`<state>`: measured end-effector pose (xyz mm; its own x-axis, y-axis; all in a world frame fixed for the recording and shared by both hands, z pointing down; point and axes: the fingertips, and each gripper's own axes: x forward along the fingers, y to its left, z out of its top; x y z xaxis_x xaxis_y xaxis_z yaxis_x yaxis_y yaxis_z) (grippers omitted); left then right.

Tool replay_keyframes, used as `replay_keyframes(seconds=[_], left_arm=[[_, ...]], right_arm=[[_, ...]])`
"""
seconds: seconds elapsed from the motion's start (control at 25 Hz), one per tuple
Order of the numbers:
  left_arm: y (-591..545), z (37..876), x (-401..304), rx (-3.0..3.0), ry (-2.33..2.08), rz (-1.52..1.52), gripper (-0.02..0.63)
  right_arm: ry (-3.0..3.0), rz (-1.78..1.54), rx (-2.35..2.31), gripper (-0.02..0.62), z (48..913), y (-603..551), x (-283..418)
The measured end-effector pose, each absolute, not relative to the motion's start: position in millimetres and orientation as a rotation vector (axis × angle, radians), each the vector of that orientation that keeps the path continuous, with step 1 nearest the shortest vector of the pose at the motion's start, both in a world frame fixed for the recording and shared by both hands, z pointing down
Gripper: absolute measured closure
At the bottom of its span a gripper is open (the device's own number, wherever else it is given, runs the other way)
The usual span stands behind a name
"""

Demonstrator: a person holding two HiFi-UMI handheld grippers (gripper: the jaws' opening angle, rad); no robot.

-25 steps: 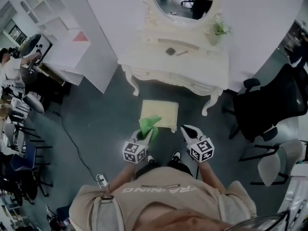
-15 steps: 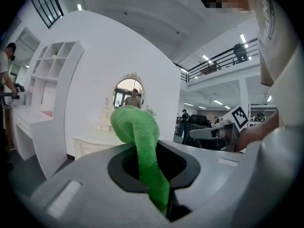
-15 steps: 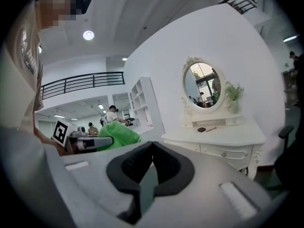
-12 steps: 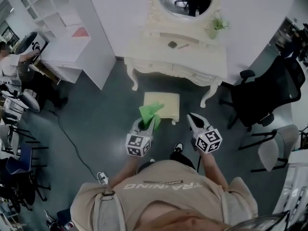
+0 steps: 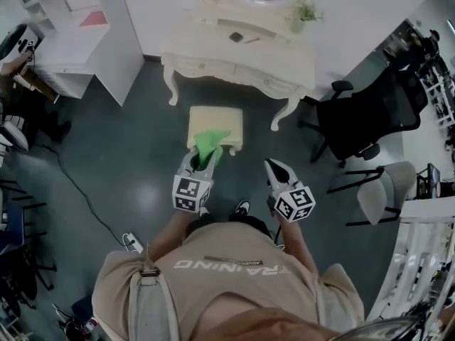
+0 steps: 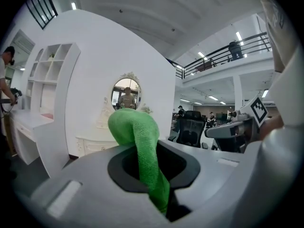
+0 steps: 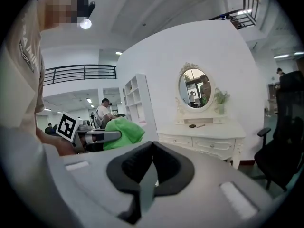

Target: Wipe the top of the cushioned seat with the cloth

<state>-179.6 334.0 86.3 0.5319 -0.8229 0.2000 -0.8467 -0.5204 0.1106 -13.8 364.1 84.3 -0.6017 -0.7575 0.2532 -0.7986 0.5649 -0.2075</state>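
In the head view a cream cushioned seat (image 5: 215,123) stands on the dark floor in front of a dressing table. My left gripper (image 5: 201,156) is shut on a green cloth (image 5: 209,143), which hangs over the seat's near edge. In the left gripper view the cloth (image 6: 137,141) rises from between the shut jaws and folds over forward. My right gripper (image 5: 274,166) is shut on nothing, held right of the seat and apart from it. The right gripper view shows its jaws (image 7: 151,147) pressed together, with the cloth (image 7: 124,131) off to the left. Neither gripper view shows the seat.
A white dressing table (image 5: 242,45) with an oval mirror stands just beyond the seat. A black office chair (image 5: 362,119) and a grey chair (image 5: 380,197) are at the right. White shelving (image 5: 85,41) is at the left, and a cable (image 5: 78,190) runs over the floor.
The seat sits lower and closer in the head view than a second ago. Both grippers have come nearer to it, the left one still holding the cloth.
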Motion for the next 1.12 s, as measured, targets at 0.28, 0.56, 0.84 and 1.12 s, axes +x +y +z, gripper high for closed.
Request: replay_keyframes(seconds=[0.28, 0.56, 0.84, 1.12], left_arm=[[354, 68, -174, 2.515, -1.557, 0.171, 0.558], [370, 52, -139, 2.52, -1.565, 0.176, 0.558], [390, 62, -156, 2.476, -1.599, 0.197, 0.558], [394, 50, -150, 2.539, -1.599, 0.16, 0.558]], right_arm=[[-2.717, 0.297, 1.32, 0.6, 59, 365, 7], [-2.828, 0.296, 1.256, 0.6, 46, 358, 25], [-2.852, 0.286, 1.189, 0.6, 55, 372, 9], [-2.844, 0.191, 1.129, 0.6, 41, 382, 3]])
